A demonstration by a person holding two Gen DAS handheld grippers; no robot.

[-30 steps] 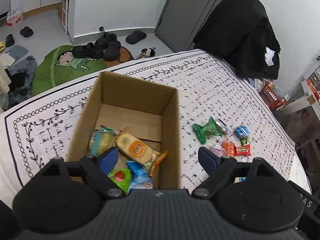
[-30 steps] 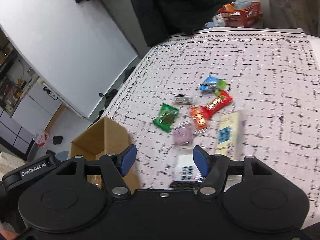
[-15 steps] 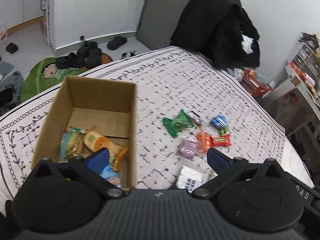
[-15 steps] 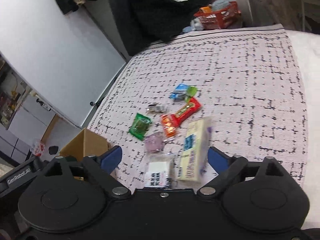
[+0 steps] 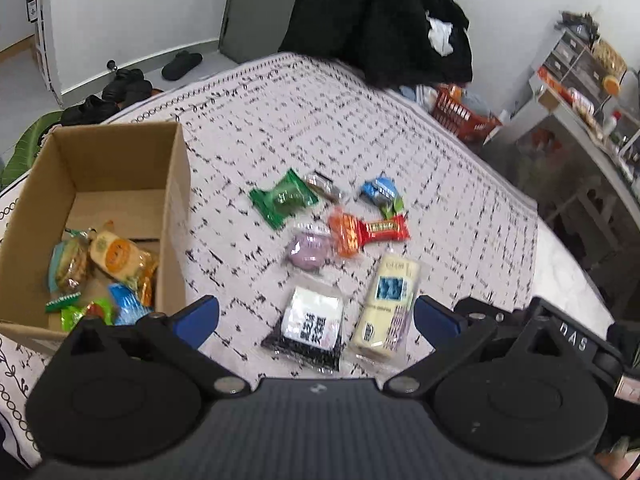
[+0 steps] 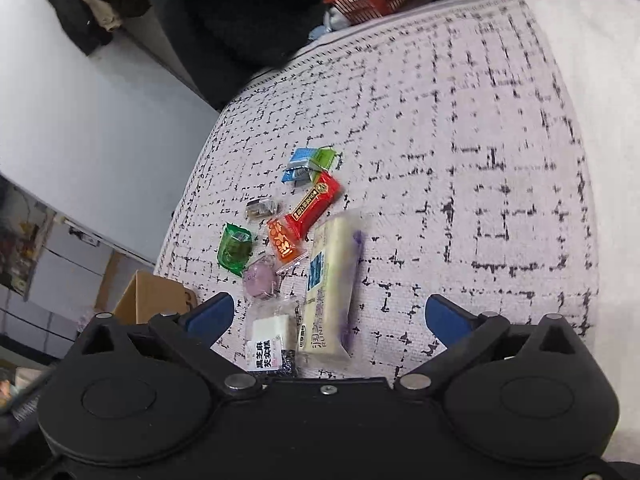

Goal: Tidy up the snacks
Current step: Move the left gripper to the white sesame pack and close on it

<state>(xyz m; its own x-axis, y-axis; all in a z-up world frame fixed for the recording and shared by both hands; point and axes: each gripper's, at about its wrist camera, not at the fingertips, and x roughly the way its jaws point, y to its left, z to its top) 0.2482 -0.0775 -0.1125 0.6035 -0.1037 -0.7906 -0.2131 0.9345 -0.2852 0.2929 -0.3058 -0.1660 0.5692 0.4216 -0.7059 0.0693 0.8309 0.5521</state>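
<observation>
A cardboard box [image 5: 176,184] stands on the patterned tablecloth at the left, with several wrapped snacks inside, among them an orange-labelled packet [image 5: 118,254]. Right of it lie loose snacks: a green packet [image 5: 282,198], a red bar [image 5: 382,230], a purple sweet [image 5: 308,248], a white-and-black packet [image 5: 312,324] and a long cream bar [image 5: 390,300]. My left gripper [image 5: 316,316] hangs open above the last two, touching neither. My right gripper [image 6: 328,314] has its jaws opening wide over the cream bar [image 6: 330,284] and the white packet [image 6: 270,338], pads off both.
A black coat [image 5: 380,20] hangs at the table's far side, with a red basket [image 5: 460,114] beside it. Shelves [image 5: 580,80] stand to the right and shoes [image 5: 124,88] lie on the floor. The cloth's right edge [image 6: 592,200] is near the right gripper.
Both grippers have swung away from the box toward the loose snacks, and both have spread their fingers wider. The box has slid to the left in both views.
</observation>
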